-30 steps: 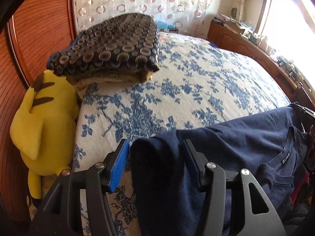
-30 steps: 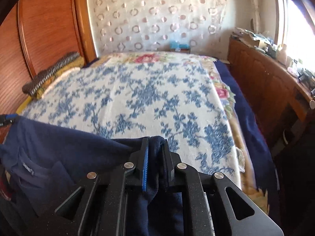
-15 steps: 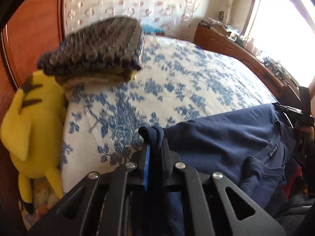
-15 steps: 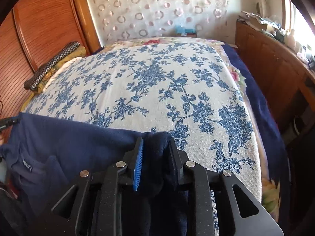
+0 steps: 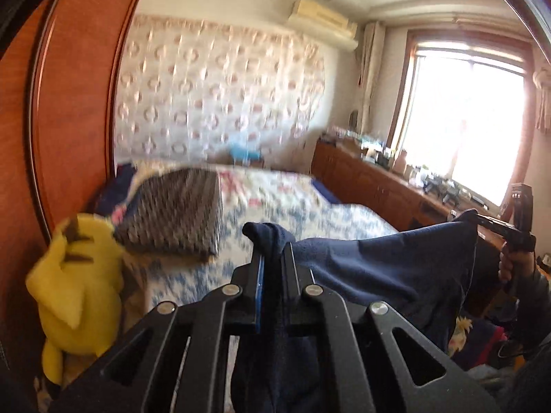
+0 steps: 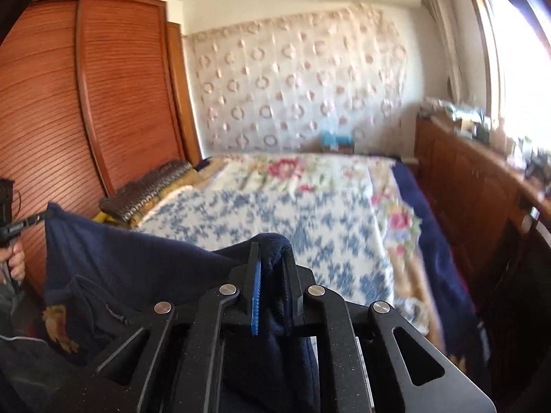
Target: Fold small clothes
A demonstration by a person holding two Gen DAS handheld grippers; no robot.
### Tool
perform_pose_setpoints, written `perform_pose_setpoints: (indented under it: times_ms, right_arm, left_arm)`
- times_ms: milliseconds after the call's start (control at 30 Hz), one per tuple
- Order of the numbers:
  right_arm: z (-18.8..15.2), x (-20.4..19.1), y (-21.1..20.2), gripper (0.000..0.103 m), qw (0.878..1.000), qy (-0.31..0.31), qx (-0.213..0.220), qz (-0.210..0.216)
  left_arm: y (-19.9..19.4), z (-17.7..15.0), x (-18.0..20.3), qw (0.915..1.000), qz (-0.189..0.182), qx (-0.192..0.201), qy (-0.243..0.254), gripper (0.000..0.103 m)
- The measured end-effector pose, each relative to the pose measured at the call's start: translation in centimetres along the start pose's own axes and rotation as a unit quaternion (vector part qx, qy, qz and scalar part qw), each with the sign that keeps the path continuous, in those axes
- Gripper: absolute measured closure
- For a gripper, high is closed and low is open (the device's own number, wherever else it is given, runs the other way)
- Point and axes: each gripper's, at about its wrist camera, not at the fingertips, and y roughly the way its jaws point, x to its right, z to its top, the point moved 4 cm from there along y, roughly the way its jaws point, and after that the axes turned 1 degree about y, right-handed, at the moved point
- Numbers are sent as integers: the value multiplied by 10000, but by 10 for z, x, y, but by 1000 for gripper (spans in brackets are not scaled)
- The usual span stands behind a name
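Observation:
A navy blue shirt [image 5: 396, 268] hangs stretched in the air between my two grippers, above the near end of the bed. My left gripper [image 5: 272, 251] is shut on one bunched edge of it. In the right wrist view the shirt [image 6: 137, 258] sags down to the left, collar label showing. The right gripper [image 6: 272, 251] pinches the other edge, its jaws closing tighter on the cloth. Each view shows the other gripper at the far end of the cloth, the right gripper [image 5: 509, 230] and the left gripper [image 6: 20, 223], each in a person's hand.
The bed [image 6: 275, 220] has a blue floral cover. A folded dark patterned blanket [image 5: 175, 216] and a yellow plush toy [image 5: 75, 275] lie at its left side by the wooden wardrobe [image 6: 69, 103]. A cluttered wooden sideboard [image 6: 465, 179] runs under the window on the right.
The left gripper went from open around the shirt's edge to shut on it. Both grippers then rose and tilted up, lifting the shirt off the bed.

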Motion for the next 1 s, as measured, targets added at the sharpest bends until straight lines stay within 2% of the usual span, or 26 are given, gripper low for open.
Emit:
perform_pose_setpoints:
  times_ms: [133,367,533,633,733,833,933,1000]
  right_arm:
    - [34,-6,-35,96,9990,-270,342,-56]
    - [66,-8,-82,96,9959,-502,700,-282]
    - [94,-12,-108,96,9932,-654,873,-410]
    - [110,-15,-116,96,9902,-843,968,-555]
    - [129,-15,-110,96,9879,-962,1064,-595]
    - [152,-13,-82,96,9850,-1185,1023,-723]
    - [167,4,-25,96,9859,-1250,669,-887]
    - [167,20,18,95,9861,-1278,369,-1001]
  left_arm:
    - [-22,29,13,9983,-248,466,232,98]
    - [-47,53,19,9950,-246,923,300,98]
    - [-66,84,26,9904,-445,1243,400,98]
    - [-68,101,24,9877,-411,1426,484,98]
    - [-54,124,19,9865,-332,1510,532,98]
    - [-19,144,6,9880,-127,1436,555,98]
    - [34,152,-12,9933,27,1094,382,98]
    - [87,149,-25,9961,301,726,408,96]
